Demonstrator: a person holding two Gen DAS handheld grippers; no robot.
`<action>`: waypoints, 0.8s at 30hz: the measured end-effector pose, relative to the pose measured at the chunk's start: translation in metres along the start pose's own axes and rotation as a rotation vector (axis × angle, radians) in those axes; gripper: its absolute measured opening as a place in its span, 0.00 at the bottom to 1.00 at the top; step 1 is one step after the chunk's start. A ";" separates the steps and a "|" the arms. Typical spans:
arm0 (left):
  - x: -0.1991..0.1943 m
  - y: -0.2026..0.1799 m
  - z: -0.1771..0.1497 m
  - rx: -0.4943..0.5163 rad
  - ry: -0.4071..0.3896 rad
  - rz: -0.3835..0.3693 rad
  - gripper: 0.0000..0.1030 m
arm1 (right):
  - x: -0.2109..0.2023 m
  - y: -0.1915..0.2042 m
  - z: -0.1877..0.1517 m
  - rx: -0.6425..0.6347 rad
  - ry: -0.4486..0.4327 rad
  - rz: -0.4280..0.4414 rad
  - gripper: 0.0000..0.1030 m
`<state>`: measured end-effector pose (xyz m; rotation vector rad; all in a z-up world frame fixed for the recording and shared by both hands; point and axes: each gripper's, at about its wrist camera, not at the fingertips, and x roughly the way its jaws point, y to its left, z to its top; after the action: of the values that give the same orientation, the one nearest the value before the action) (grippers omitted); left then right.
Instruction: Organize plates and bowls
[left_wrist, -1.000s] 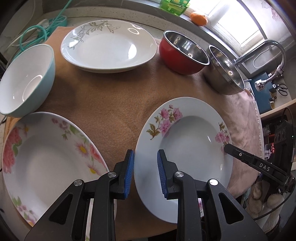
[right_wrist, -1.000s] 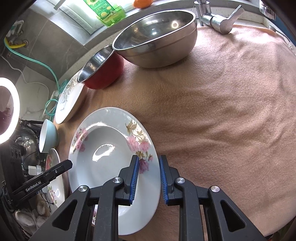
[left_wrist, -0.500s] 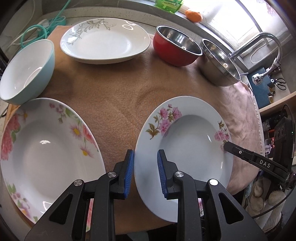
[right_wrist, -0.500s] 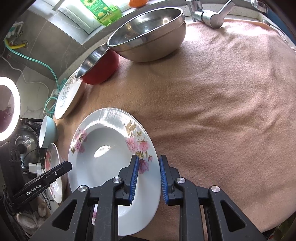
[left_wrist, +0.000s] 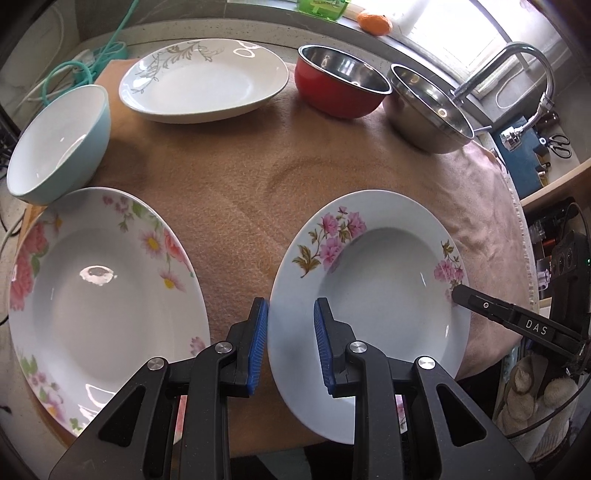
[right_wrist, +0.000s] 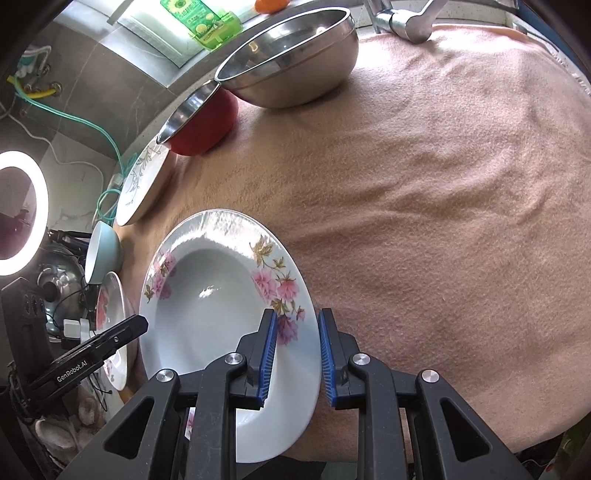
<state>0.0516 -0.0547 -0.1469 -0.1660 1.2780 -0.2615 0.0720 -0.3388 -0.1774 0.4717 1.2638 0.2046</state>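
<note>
Gripping opposite rims, at nine and three o'clock, the white pink-flowered deep plate (left_wrist: 373, 280) is pinched by the jaws of the left gripper (left_wrist: 290, 341) and right gripper (right_wrist: 295, 356), presumably for level carrying above the brown-clothed table (left_wrist: 236, 184).

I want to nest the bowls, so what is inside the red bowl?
Nothing shows inside the red bowl: the left wrist view gives only its bare shiny steel lining. Its near inner wall and part of the bottom are hidden by the rim, and the right wrist view shows it only side-on.
</note>
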 end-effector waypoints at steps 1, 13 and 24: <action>0.000 -0.001 -0.001 0.003 -0.001 0.004 0.23 | 0.000 -0.001 -0.001 0.004 0.001 0.005 0.20; 0.000 0.002 -0.006 0.001 -0.019 -0.013 0.23 | 0.001 0.003 -0.001 -0.002 -0.005 -0.007 0.20; 0.001 0.017 -0.007 -0.061 0.011 -0.104 0.23 | 0.002 0.005 -0.001 0.005 -0.008 -0.021 0.21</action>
<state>0.0471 -0.0382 -0.1546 -0.2844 1.2909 -0.3132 0.0725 -0.3331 -0.1772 0.4624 1.2617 0.1819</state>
